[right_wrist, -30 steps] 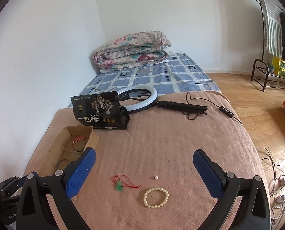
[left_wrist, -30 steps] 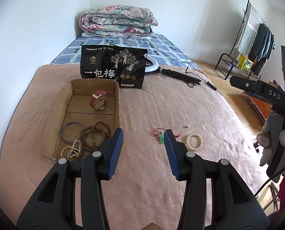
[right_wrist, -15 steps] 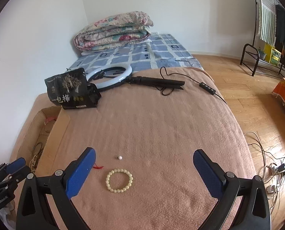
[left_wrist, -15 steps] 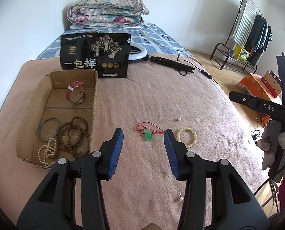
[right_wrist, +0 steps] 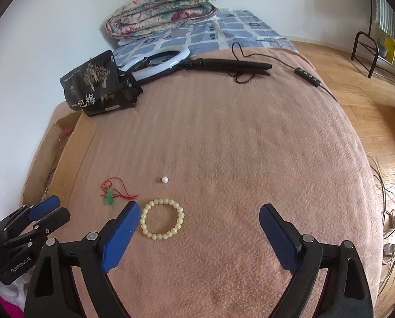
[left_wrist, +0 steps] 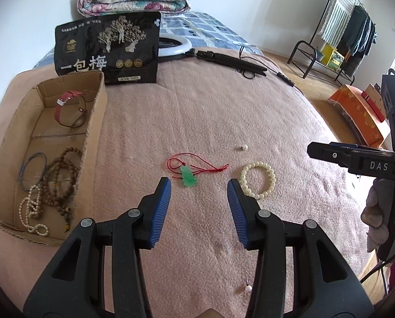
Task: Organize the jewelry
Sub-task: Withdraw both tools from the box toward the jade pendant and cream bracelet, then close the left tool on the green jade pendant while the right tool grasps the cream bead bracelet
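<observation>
Lying flat on the pink blanket [left_wrist: 224, 111], green pendant [left_wrist: 189, 177] points toward left gripper [left_wrist: 198, 185], jaws spread, empty. Right gripper [right_wrist: 198, 221], closing, empty, hovers by cream bracelet [right_wrist: 162, 220]; open blanket beyond.

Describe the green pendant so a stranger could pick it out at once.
On the pink blanket, look right of the cardboard box, just ahead of the left gripper. The green pendant lies there, left of the cream bead bracelet. It alone is green and strung on red cord.
</observation>
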`<state>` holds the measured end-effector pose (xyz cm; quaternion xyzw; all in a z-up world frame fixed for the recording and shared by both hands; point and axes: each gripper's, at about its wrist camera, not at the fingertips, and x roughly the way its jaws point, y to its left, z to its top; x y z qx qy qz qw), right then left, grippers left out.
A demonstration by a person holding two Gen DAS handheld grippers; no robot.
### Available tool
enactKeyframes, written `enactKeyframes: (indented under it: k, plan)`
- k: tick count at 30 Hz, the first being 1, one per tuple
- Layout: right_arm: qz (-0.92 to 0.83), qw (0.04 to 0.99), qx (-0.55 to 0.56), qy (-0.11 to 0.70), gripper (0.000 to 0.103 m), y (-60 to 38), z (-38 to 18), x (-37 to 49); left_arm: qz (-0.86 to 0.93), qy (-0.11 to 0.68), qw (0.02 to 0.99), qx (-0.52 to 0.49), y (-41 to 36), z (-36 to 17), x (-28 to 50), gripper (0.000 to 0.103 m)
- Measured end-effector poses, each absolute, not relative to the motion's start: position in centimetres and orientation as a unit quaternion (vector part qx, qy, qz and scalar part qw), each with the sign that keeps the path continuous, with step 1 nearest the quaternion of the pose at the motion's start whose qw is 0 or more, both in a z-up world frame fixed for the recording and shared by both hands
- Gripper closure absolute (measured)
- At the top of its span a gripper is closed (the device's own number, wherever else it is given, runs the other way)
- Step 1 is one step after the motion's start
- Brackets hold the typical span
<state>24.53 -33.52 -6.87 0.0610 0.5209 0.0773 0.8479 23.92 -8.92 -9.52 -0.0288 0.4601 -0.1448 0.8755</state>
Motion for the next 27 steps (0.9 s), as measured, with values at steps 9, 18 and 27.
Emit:
enactKeyframes:
  k: [9,18,27]
  plan:
    - [0.117,0.817,0.081,0.559,0.029,-32.2,-10.8,25.0,-0.141,0.477,0.867,-0.028,-9.6,-13.0,25.9,0.058]
    - [0.111,0.805,0.077,0.578,0.038,-31.3,-12.6,26.3,-0.134,0.491,0.860,-0.033,-9.9,-15.5,28.2,0.058]
    - [0.102,0.803,0.074,0.582,0.042,-31.1,-13.5,26.8,-0.124,0.489,0.863,-0.010,-10.6,-16.6,29.5,0.058]
